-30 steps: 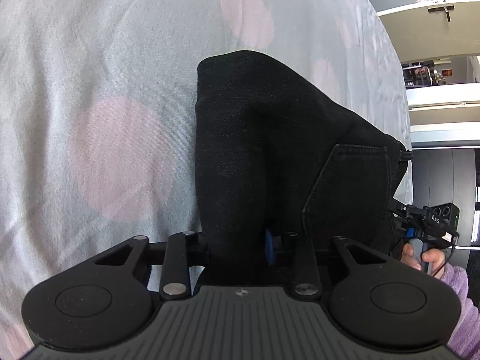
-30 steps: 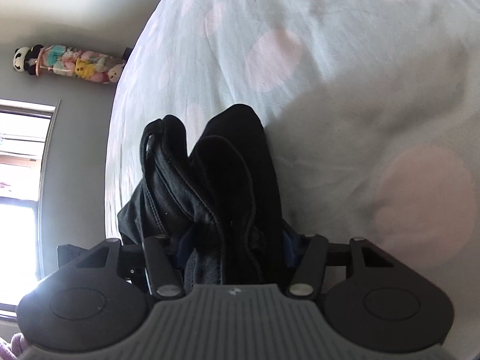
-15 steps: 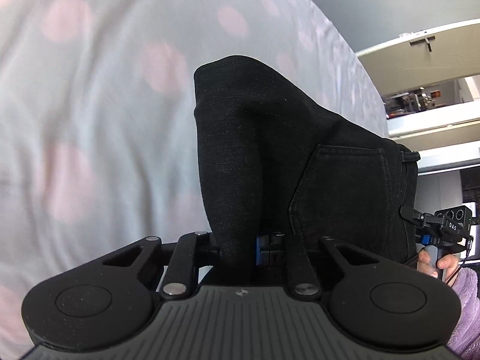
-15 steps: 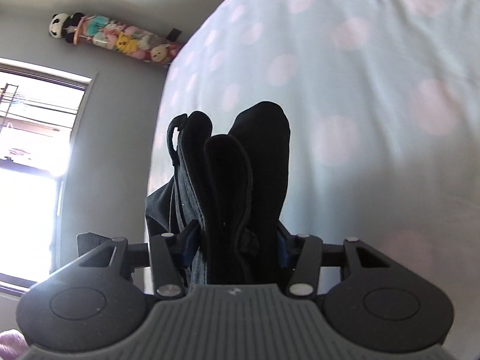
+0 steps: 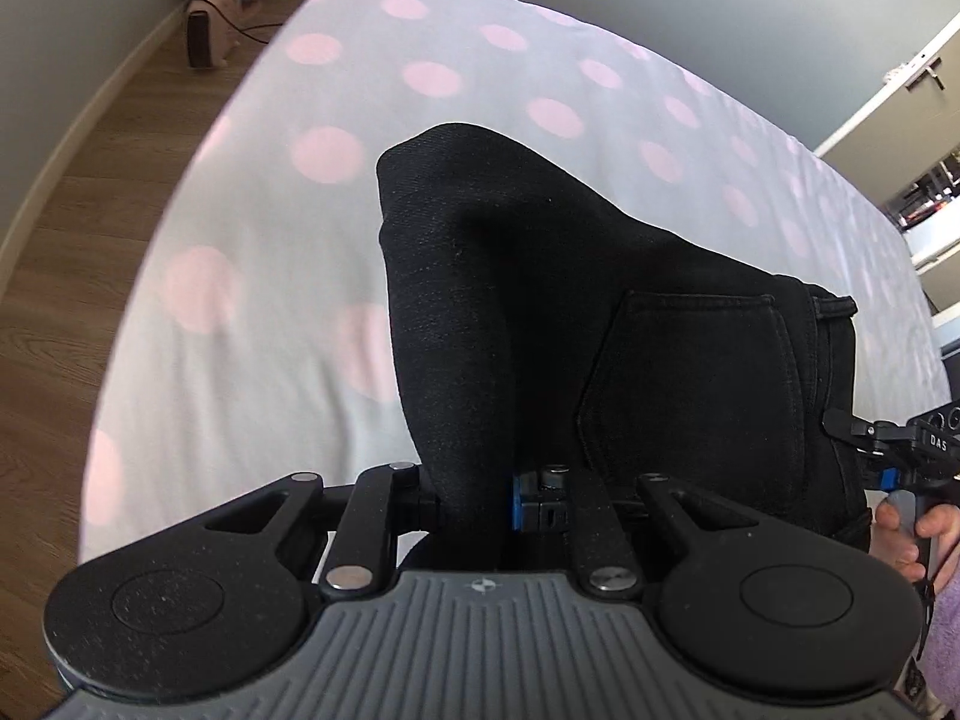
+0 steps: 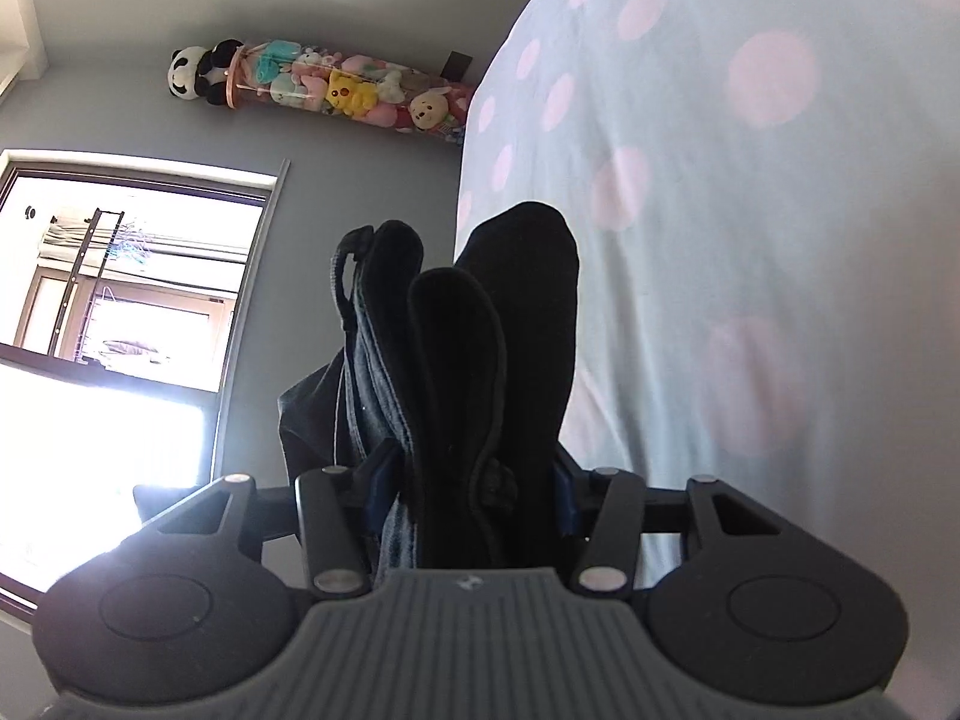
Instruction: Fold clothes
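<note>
A pair of black jeans [image 5: 540,312] hangs folded between my two grippers, lifted above the bed. My left gripper [image 5: 480,498] is shut on one end of the fold. A back pocket [image 5: 696,384] faces this camera. My right gripper [image 6: 468,486] is shut on several bunched layers of the black jeans [image 6: 480,360], with the waistband and a belt loop on its left. The right gripper also shows at the right edge of the left wrist view [image 5: 888,450], with the hand that holds it.
The bed [image 5: 270,252] has a pale blue sheet with pink dots and lies below the jeans. Wooden floor [image 5: 66,180] and a small heater [image 5: 201,39] are to the left. A window [image 6: 120,300] and a tube of plush toys [image 6: 336,87] are in the right wrist view.
Both grippers have risen well above the bed with the jeans held between them. The bed now looks farther away and the floor and walls have come into view.
</note>
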Demonstrator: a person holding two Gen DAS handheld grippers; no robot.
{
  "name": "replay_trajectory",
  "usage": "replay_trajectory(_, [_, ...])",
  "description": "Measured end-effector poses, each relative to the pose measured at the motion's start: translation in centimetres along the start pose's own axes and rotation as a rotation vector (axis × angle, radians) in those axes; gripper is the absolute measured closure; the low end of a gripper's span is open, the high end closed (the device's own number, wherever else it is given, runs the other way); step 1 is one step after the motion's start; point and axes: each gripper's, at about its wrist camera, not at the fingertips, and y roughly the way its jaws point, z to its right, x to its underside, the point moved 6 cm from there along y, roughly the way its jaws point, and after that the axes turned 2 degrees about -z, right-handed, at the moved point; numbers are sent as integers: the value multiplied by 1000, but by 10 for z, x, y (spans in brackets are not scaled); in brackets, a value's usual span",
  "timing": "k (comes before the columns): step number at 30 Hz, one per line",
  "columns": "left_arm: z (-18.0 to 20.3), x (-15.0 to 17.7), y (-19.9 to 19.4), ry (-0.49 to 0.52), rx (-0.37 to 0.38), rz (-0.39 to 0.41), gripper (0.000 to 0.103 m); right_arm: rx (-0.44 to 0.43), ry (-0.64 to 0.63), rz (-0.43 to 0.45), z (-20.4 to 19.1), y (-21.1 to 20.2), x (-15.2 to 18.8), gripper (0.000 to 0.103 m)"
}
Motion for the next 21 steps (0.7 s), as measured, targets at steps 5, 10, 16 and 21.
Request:
replay_trajectory(5, [-48,-3,13,-27,-51,-12,83,7,-7,-8,1,50,5,49])
replay_trajectory(10, [-59,-11,25,-31,-68,21,83,-3,-26,20,7,83,8,49])
replay_trajectory(16, [-82,-34,41,-15,-106,44,81,22,-31,67,16,105,1,49])
replay_trajectory(21, [-95,-45,63,-34,-195,43,73,72,-2,78,34,114,6,48])
